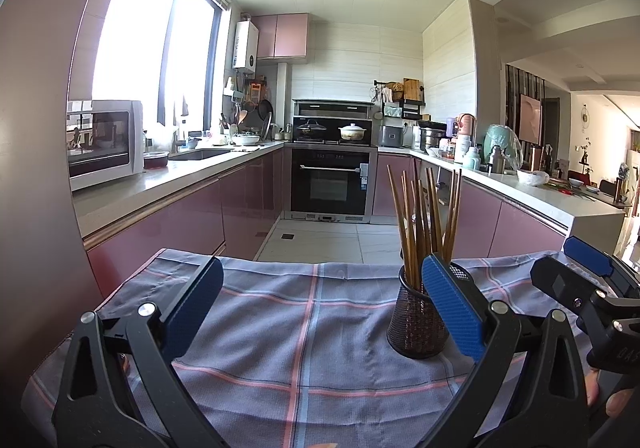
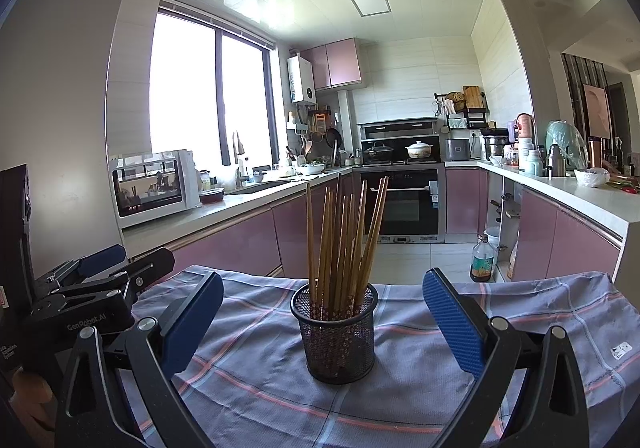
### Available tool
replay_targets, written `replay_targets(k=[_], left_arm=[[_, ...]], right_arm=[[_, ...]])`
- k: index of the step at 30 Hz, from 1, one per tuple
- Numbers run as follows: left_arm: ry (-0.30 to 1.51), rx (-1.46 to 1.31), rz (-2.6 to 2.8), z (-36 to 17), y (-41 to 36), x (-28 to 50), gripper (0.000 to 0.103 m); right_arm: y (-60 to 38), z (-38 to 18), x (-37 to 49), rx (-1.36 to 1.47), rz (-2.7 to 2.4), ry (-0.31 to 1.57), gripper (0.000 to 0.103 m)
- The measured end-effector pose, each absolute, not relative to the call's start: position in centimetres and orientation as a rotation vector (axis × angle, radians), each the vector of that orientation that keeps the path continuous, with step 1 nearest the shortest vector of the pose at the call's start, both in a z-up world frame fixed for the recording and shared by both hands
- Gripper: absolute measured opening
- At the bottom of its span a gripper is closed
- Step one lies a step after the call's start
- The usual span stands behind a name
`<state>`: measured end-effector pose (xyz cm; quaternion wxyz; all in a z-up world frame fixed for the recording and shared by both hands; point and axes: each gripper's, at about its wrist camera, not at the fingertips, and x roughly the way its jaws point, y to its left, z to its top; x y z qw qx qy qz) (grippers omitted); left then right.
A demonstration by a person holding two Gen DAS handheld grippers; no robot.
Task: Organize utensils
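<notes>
— Straight ahead of the right gripper (image 2: 323,320), what is standing there?

— A black mesh holder (image 2: 335,332) is sitting upright on the checked cloth (image 2: 520,312), and it is lining up almost dead centre between the two blue pads. The chopsticks (image 2: 344,236) are standing in it, long axes running near vertical and fanning slightly outward at the tips.

— And the jaws?

— They are standing wide apart and gripping nothing; the holder is lying just beyond the fingertips, not between them.

— How is the left gripper (image 1: 323,308) placed?

— Also spread wide and empty. From its camera the mesh holder (image 1: 416,322) is sitting off to the right, partly hidden behind the right-hand blue pad (image 1: 452,308), so this hand is pointing mostly at bare cloth (image 1: 280,308).

— So which hand is better placed?

— The right one, I am judging. The holder is lying on its centreline, while the left would have to swing across. The right gripper (image 1: 580,284) is also showing at the edge of the left camera, beside the holder.

— Is anything lying loose on the cloth?

— Nothing that I am seeing in either view; every stick seems to be in the holder, though the near edge of the cloth is hidden by the gripper bodies.

— What is the next move depending on?

— Probably on that upright axis: any stick would need pinching from the side, near its top, and lifting straight up.
</notes>
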<state>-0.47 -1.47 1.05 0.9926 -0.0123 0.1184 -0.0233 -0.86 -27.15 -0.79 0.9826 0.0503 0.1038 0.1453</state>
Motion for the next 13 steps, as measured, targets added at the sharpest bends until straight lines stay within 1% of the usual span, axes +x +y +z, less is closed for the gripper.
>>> replay_targets(k=[4,7,10,13], left_arm=[[0.242,-0.011,-0.044,0.6,-1.5,-0.4,0.098],[0.301,-0.006,-0.036,-0.1,-1.2,0.5,0.098],[0.401,-0.01,-0.024,-1.7,-0.4,2.2,0.098],[0.492,-0.003,-0.01,-3.5,0.8,3.9,0.098]], right_arm=[[-27.4,-1.0,-0.7,0.096,0.285,0.216,0.097],[-28.3,-1.7,0.0,0.08,0.26,0.257,0.097],[-30.7,-3.6,2.0,0.076,0.195,0.38,0.097],[-33.8,-6.5,5.3,0.038,0.104,0.571,0.097]])
